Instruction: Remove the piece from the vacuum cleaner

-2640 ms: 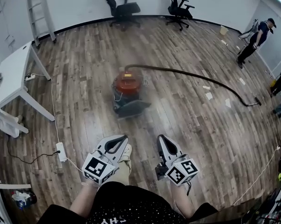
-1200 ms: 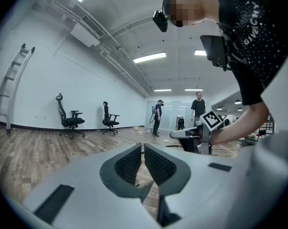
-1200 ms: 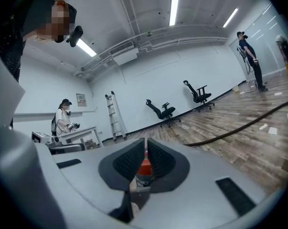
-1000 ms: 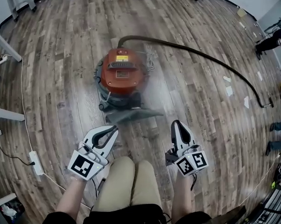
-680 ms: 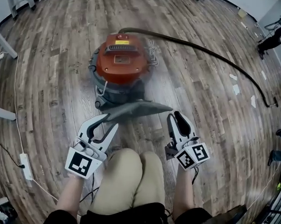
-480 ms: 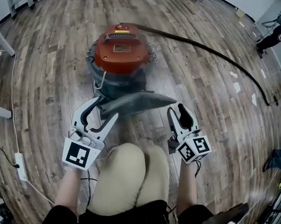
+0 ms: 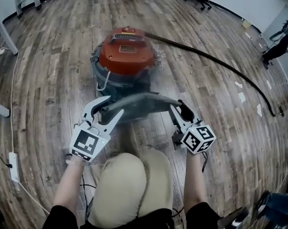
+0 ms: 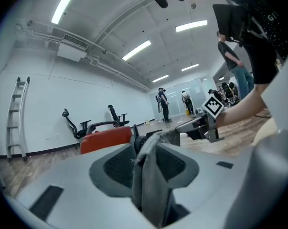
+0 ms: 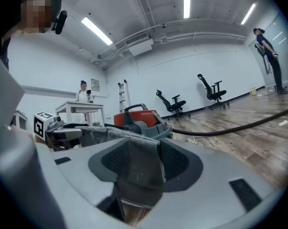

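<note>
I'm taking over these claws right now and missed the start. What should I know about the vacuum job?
Left claw: open, jaws just opened wide, then eased in slightly; the grey piece's left end lies between them, not gripped.
Right claw: open, jaws just been opening; the piece's right end lies between them.
Vacuum cleaner: on the floor ahead, piece at its near side, hose trailing right.
Done: both claws set around the piece.
Left: close both, then probably pull the piece toward you.
</note>
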